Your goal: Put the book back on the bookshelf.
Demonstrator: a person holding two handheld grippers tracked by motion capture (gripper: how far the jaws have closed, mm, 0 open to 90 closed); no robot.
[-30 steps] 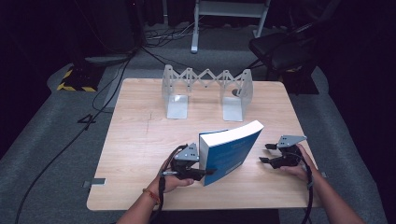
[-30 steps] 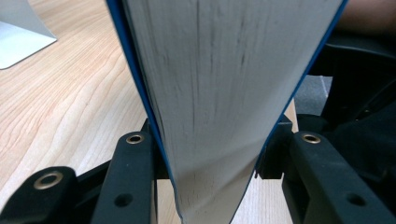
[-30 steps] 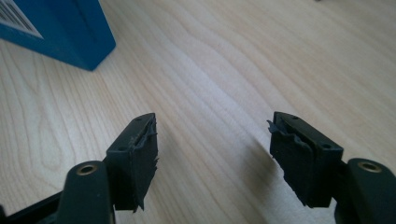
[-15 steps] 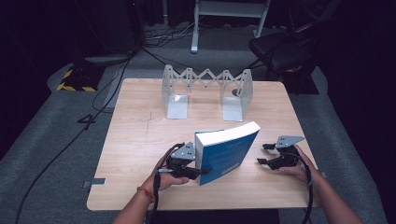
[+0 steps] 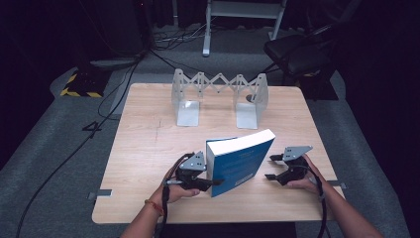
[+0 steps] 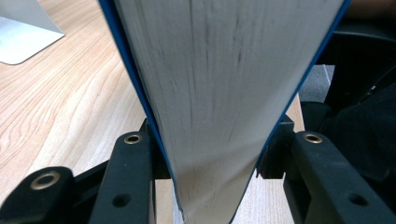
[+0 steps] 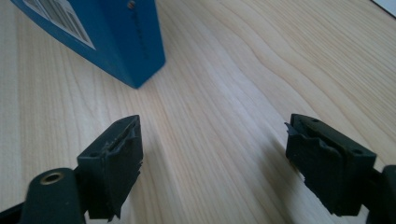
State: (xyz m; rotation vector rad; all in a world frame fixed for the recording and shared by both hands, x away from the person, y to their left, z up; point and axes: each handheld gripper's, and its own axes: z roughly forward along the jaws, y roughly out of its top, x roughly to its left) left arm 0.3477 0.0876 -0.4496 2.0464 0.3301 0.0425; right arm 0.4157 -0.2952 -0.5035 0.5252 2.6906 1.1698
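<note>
Compared with a second ago, the thick blue paperback book (image 5: 237,161) has shifted a little toward the person's left and stands a bit straighter, and the right hand-held gripper (image 5: 274,167) has backed away from it. Its jaws have just been opening, and they now stand wide apart with nothing between them, only bare wood.

The left hand-held gripper (image 5: 210,177) hasn't budged: its jaws are clamped on the book's near left bottom corner, pads pressed on both covers with the pale page block (image 6: 224,93) in between.

The book sits on its bottom edge near the front middle of the light wooden desk (image 5: 148,148), leaning slightly. Its long axis runs across the desk, left to right and angled a bit toward the back, with the blue cover facing the person and the white page edges on top.

At the back of the desk there's a grey metal expanding book rack (image 5: 220,96) with two upright ends, well apart from the book. Nothing lies between the two. Past the desk there's a dark chair (image 5: 297,52) and cables on the floor.
</note>
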